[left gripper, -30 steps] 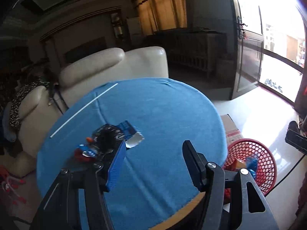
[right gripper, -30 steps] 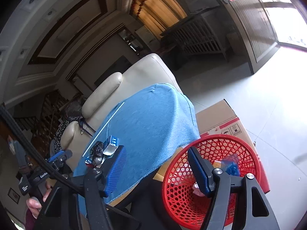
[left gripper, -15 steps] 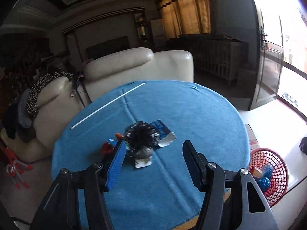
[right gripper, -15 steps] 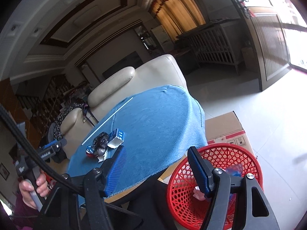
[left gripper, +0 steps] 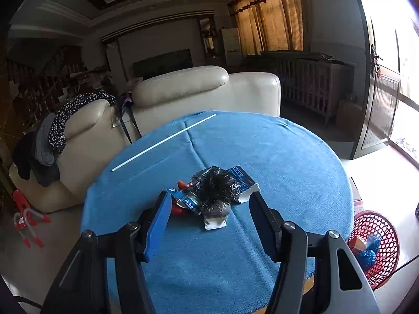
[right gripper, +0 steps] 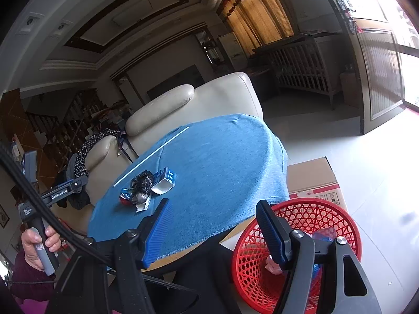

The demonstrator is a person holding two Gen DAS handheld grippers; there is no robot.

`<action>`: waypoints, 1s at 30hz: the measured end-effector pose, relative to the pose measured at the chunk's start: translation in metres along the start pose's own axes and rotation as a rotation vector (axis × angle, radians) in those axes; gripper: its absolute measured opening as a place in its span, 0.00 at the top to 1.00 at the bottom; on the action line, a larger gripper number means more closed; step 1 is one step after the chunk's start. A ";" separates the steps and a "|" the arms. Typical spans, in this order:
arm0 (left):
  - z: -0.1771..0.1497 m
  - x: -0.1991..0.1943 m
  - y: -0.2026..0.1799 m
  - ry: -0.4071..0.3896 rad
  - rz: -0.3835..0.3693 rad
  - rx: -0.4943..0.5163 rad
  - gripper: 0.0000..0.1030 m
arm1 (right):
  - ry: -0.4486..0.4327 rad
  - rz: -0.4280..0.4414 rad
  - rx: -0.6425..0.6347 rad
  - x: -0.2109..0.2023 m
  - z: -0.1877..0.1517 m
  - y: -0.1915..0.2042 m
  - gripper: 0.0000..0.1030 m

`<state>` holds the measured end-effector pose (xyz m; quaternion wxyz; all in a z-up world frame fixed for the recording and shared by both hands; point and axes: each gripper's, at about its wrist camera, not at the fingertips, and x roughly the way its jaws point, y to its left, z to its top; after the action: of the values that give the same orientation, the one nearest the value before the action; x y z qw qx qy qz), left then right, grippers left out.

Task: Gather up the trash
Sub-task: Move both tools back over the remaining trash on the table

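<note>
A pile of trash lies on the blue-clothed round table: a crumpled black bag, a blue carton, a red and blue wrapper and a small white packet. My left gripper hovers just short of the pile, open, its jaws framing it without touching. The right gripper is open and empty, over the table's near edge and the red basket. From there the pile lies far to the left. The basket holds a blue bag and other scraps.
A thin white stick lies across the table's far left. A cream sofa stands behind the table. A cardboard box sits beside the basket on the pale floor. A person's hand holds the left tool's handle.
The left view has swung so the pile, earlier half hidden behind the left finger, now sits centred between the jaws. The right view has rolled more upright. Both grippers stayed open.
</note>
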<state>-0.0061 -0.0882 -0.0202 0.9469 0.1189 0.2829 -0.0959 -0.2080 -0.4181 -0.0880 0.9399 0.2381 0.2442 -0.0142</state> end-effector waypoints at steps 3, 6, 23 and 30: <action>0.001 -0.002 0.001 -0.005 0.005 0.005 0.39 | 0.002 0.004 -0.002 0.001 0.000 0.000 0.32; 0.001 -0.003 0.001 -0.006 0.006 0.003 0.39 | 0.006 0.007 -0.009 0.002 0.000 0.002 0.32; 0.006 -0.009 0.028 -0.035 0.049 -0.042 0.39 | 0.030 0.048 -0.078 0.005 -0.005 0.022 0.32; 0.008 -0.014 0.046 -0.056 0.077 -0.075 0.38 | 0.031 0.065 -0.115 0.003 -0.005 0.034 0.32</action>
<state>-0.0020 -0.0452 0.0016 0.9613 0.0915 0.2548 -0.0519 -0.2028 -0.3852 -0.0787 0.9481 0.1918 0.2513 0.0343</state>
